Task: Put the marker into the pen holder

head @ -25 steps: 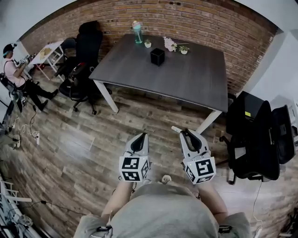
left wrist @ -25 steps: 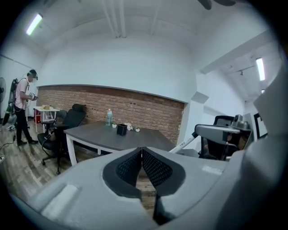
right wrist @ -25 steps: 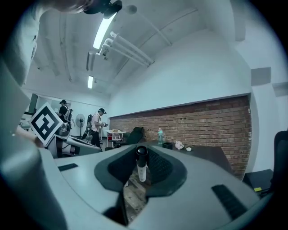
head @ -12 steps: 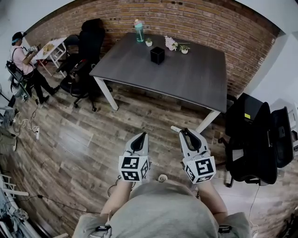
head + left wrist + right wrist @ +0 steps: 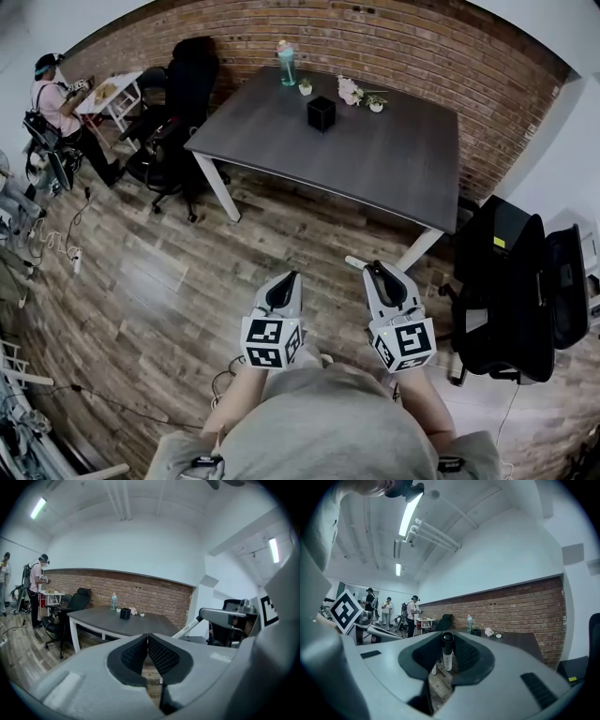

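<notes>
Grey table point(image 5: 394, 173) stands well ahead of both grippers. Left gripper point(image 5: 148, 638): jaws pressed together, nothing between; right gripper point(image 5: 448, 638): jaws partly closed. Black pen holder point(image 5: 321, 113) sits on the table's far half; marker point(image 5: 447, 655) is clamped between the right jaws.

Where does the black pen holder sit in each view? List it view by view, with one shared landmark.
Head view: pen holder top centre, on the grey table.
Left gripper view: pen holder left of centre, above the jaws.
Right gripper view: pen holder right of centre, small, on the table.
Shared landmark: teal bottle, just left of it in all three.
</notes>
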`<action>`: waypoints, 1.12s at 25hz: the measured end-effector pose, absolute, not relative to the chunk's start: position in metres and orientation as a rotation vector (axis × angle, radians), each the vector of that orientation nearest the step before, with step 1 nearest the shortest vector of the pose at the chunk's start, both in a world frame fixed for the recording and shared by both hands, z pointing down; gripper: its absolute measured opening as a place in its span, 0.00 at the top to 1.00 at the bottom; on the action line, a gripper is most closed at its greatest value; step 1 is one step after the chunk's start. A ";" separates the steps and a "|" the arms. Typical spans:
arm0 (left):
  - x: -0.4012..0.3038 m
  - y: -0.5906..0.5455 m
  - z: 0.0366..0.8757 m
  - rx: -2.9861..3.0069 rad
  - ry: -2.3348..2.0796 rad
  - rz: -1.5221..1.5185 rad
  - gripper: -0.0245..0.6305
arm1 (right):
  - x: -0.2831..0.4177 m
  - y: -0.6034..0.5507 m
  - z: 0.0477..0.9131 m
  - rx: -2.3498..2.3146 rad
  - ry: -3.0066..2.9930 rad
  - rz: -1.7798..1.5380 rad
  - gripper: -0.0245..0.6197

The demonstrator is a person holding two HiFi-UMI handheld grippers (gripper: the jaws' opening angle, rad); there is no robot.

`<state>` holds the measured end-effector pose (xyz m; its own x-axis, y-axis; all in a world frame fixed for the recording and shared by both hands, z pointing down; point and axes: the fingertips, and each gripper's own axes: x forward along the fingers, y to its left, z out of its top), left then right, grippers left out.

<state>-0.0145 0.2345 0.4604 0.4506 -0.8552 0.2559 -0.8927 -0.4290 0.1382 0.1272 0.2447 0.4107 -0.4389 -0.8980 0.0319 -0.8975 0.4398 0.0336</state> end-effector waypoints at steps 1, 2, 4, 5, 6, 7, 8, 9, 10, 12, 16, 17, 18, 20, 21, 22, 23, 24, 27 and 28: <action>-0.014 0.234 0.461 2.447 -1.511 0.212 0.93 | 0.128 0.244 0.411 1.637 -2.629 -0.014 0.85; -0.013 0.234 0.461 2.444 -1.513 0.211 0.93 | 0.128 0.243 0.412 1.634 -2.631 -0.012 0.85; -0.012 0.234 0.462 2.439 -1.514 0.210 0.93 | 0.127 0.242 0.413 1.626 -2.634 -0.011 0.85; -0.012 0.233 0.463 2.436 -1.515 0.209 0.93 | 0.127 0.240 0.413 1.622 -2.635 -0.011 0.85; -0.012 0.232 0.464 2.432 -1.516 0.207 0.93 | 0.127 0.239 0.414 1.617 -2.635 -0.010 0.85; -0.012 0.231 0.465 2.428 -1.517 0.206 0.93 | 0.126 0.237 0.415 1.613 -2.636 -0.009 0.84; -0.012 0.229 0.467 2.424 -1.518 0.206 0.93 | 0.126 0.234 0.415 1.610 -2.637 -0.008 0.85; -0.013 0.228 0.468 2.420 -1.520 0.207 0.93 | 0.126 0.232 0.416 1.608 -2.638 -0.007 0.85; -0.013 0.225 0.468 2.417 -1.522 0.207 0.93 | 0.126 0.229 0.416 1.606 -2.640 -0.007 0.84; -0.014 0.219 0.469 2.412 -1.528 0.206 0.93 | 0.126 0.222 0.416 1.604 -2.642 -0.008 0.85; -0.015 0.200 0.469 2.407 -1.536 0.200 0.93 | 0.126 0.202 0.418 1.604 -2.645 -0.006 0.84; -0.015 0.195 0.470 2.406 -1.537 0.201 0.93 | 0.125 0.197 0.418 1.603 -2.646 -0.005 0.84; -0.016 0.190 0.470 2.404 -1.538 0.203 0.93 | 0.124 0.191 0.419 1.600 -2.647 -0.003 0.84; -0.017 0.178 0.472 2.402 -1.538 0.206 0.93 | 0.123 0.179 0.421 1.593 -2.651 -0.003 0.85; -0.017 0.172 0.473 2.402 -1.537 0.207 0.93 | 0.123 0.173 0.422 1.589 -2.653 -0.004 0.85; -0.017 0.165 0.473 2.401 -1.537 0.207 0.93 | 0.122 0.166 0.423 1.586 -2.654 -0.003 0.84; -0.018 0.158 0.474 2.399 -1.538 0.208 0.93 | 0.122 0.158 0.423 1.585 -2.655 -0.003 0.84; -0.019 0.151 0.474 2.396 -1.540 0.210 0.93 | 0.122 0.151 0.423 1.586 -2.655 -0.002 0.84; -0.022 0.129 0.476 2.393 -1.543 0.214 0.93 | 0.122 0.129 0.423 1.596 -2.646 0.000 0.84; -0.022 0.121 0.476 2.392 -1.543 0.215 0.93 | 0.122 0.121 0.422 1.597 -2.644 -0.001 0.85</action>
<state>-0.0219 0.1215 0.4762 0.4165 -0.8660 0.2767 -0.9087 -0.3869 0.1569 0.1219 0.1206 0.4223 -0.4643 -0.8846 0.0441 -0.8845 0.4657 0.0278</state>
